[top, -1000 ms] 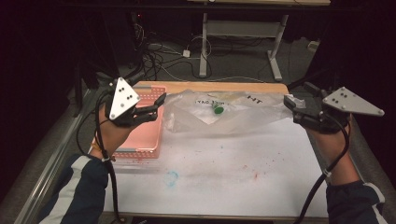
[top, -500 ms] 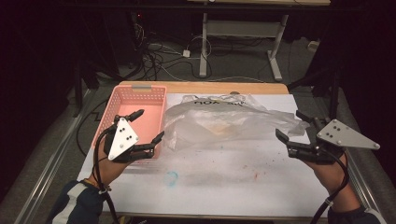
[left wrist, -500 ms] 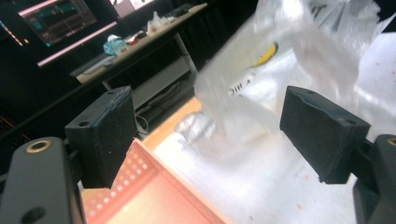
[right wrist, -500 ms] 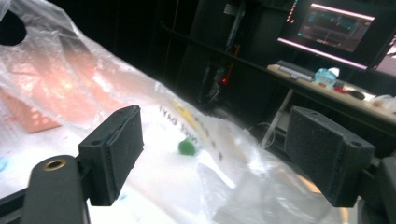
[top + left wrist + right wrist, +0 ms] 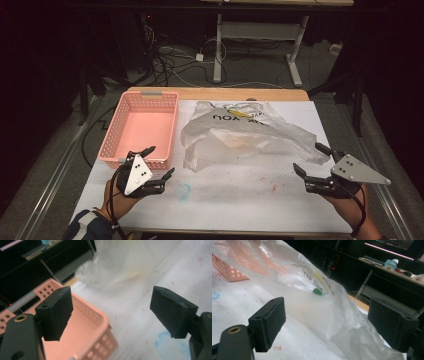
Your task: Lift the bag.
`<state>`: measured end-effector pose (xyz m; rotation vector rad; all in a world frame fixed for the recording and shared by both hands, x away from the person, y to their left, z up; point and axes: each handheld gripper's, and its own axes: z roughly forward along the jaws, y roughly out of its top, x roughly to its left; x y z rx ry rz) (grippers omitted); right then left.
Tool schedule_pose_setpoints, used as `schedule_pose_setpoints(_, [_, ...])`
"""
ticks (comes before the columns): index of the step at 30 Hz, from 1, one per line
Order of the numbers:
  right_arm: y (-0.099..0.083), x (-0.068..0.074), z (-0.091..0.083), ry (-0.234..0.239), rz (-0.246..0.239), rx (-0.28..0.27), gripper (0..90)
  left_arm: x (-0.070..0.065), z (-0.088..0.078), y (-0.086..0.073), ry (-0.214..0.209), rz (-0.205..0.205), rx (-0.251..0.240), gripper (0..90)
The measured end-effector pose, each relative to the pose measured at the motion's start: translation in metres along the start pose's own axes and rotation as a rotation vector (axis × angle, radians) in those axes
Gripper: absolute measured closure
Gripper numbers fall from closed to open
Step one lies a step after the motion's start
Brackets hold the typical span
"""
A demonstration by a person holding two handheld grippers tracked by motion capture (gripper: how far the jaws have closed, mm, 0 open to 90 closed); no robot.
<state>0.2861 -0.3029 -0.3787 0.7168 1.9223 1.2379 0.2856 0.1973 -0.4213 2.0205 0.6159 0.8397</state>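
A crumpled clear plastic bag (image 5: 245,132) with printed lettering lies in the middle of the white table; a small green piece (image 5: 317,292) shows through it. To its left stands a pink perforated basket (image 5: 140,127), nothing visible inside. My left gripper (image 5: 162,160) hovers open at the basket's near right corner (image 5: 97,322), nothing between its pads. My right gripper (image 5: 306,157) is open just off the bag's near right corner (image 5: 352,340). Its jaws have just been opening, and the bag's edge lies ahead between them untouched.
The white table cover (image 5: 240,200) carries a blue stain (image 5: 183,190) near the left gripper and small red flecks. A wooden strip edges the far side. Cables and a desk frame (image 5: 255,45) sit on the dark floor beyond. A shelf with clutter (image 5: 392,263) shows behind.
Both grippers have come down and back toward the near edge, away from the bag's sides. The bag has sagged from spread out to a crumpled heap on the table.
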Motion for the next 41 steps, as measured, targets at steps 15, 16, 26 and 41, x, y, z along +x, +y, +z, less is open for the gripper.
schedule_pose_setpoints(15, [-0.031,0.022,-0.001,0.033,-0.002,0.085,16.4,-0.008,0.001,-0.019,-0.036,-0.008,0.056,18.2])
schedule_pose_setpoints(16, [-0.032,0.023,0.000,0.038,-0.008,0.091,16.5,-0.008,0.002,-0.019,-0.038,-0.009,0.057,18.2])
schedule_pose_setpoints(26, [-0.034,0.027,0.004,0.054,-0.022,0.108,16.5,-0.006,0.001,-0.019,-0.034,-0.019,0.053,18.2])
schedule_pose_setpoints(41, [-0.030,0.026,0.003,0.058,-0.025,0.085,17.0,-0.005,0.004,-0.017,-0.039,-0.025,0.055,18.2])
